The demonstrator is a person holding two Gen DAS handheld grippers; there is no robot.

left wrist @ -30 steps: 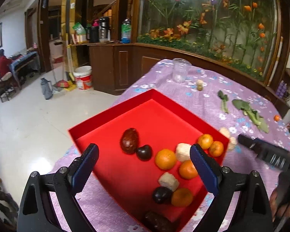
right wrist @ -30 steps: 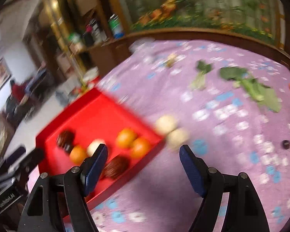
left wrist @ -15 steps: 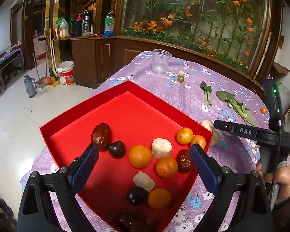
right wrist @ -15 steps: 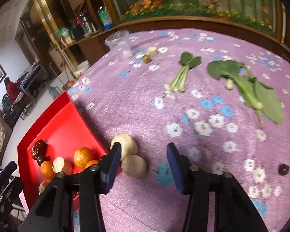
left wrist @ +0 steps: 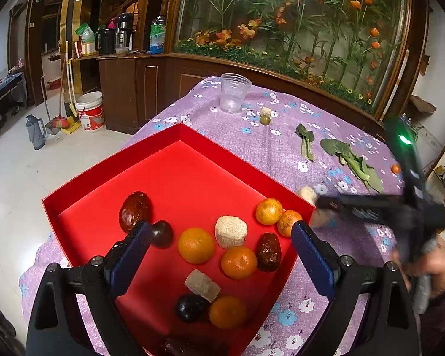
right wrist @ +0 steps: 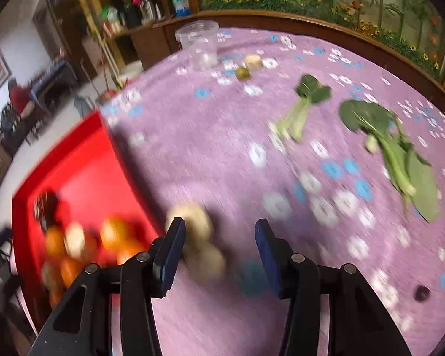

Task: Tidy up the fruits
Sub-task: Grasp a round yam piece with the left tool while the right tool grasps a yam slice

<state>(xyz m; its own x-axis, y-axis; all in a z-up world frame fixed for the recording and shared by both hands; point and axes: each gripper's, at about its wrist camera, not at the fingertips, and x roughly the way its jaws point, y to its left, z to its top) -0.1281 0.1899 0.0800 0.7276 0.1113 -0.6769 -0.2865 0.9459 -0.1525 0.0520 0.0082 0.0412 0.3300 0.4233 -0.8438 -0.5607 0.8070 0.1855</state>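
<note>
- Red tray [left wrist: 109,175]: holds oranges, dates and pale chunks; unchanged over the last second.
- Right gripper [right wrist: 218,250]: jaws apart, now lowered around the nearer of two pale fruits [right wrist: 206,261] lying just outside the tray wall; half a second ago it was above them. Pickup looks imminent.
- Left gripper [left wrist: 219,255]: jaws wide, empty, hovering over the tray.

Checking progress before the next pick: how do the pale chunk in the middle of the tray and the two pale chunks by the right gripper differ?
The tray chunk lies inside the red tray among oranges; the two outside chunks sit on the purple cloth against the tray's outer wall. The tray chunk looks white and cylindrical; the outside ones look rounder and tan, though blurred. The open right gripper frames the outside pair; no gripper is at the tray chunk. All share a pale, rough look.
</note>
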